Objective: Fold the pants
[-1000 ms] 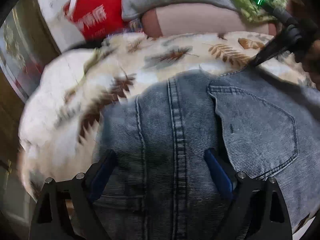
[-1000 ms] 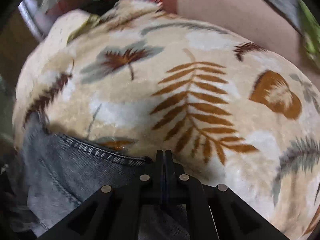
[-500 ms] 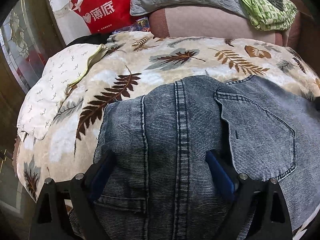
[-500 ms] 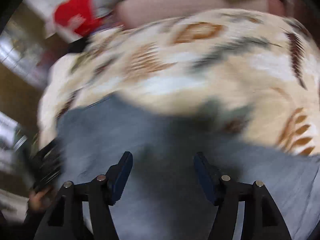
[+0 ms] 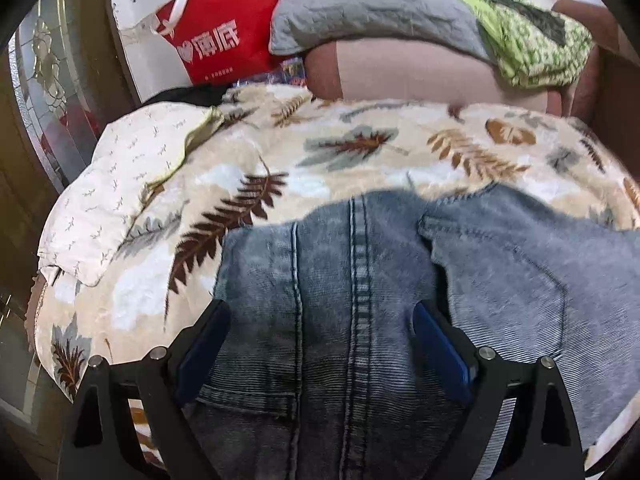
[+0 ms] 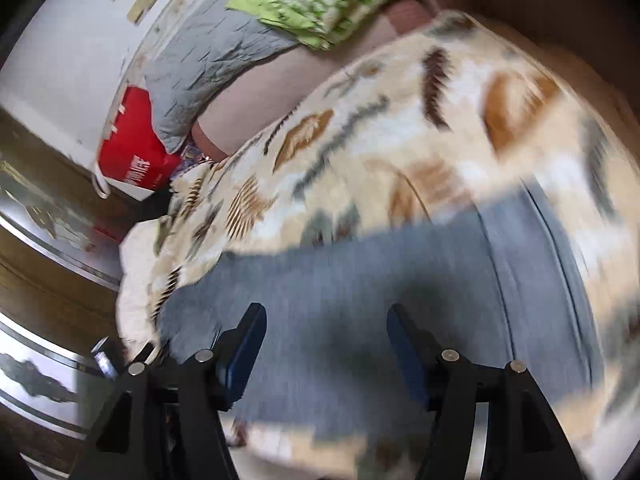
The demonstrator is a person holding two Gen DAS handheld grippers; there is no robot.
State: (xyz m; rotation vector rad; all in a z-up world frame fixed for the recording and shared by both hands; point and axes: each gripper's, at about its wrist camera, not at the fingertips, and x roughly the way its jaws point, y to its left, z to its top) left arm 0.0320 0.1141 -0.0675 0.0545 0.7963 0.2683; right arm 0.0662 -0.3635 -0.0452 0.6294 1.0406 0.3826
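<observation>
Blue denim pants (image 5: 360, 280) lie on a cream blanket with a leaf print (image 5: 360, 148). The seat faces up, with the centre seam and a back pocket (image 5: 500, 272) showing. My left gripper (image 5: 320, 312) is open, its blue pads either side of the centre seam, just above the denim. In the right wrist view the pants (image 6: 380, 288) are a blurred grey-blue band across the blanket (image 6: 400, 140). My right gripper (image 6: 324, 312) is open and empty above them, and the view is tilted.
A red bag (image 5: 224, 36) stands at the back left by the wall. A grey pillow (image 5: 372, 4) and a green patterned cloth (image 5: 528, 40) lie on a pinkish cushion (image 5: 420, 76) behind the blanket. A white quilt (image 5: 120, 168) hangs at the left edge.
My right gripper opened, let go of the waistband and swung away over the pants, tilting its view. My left gripper stayed open over the seat and shifted slightly back.
</observation>
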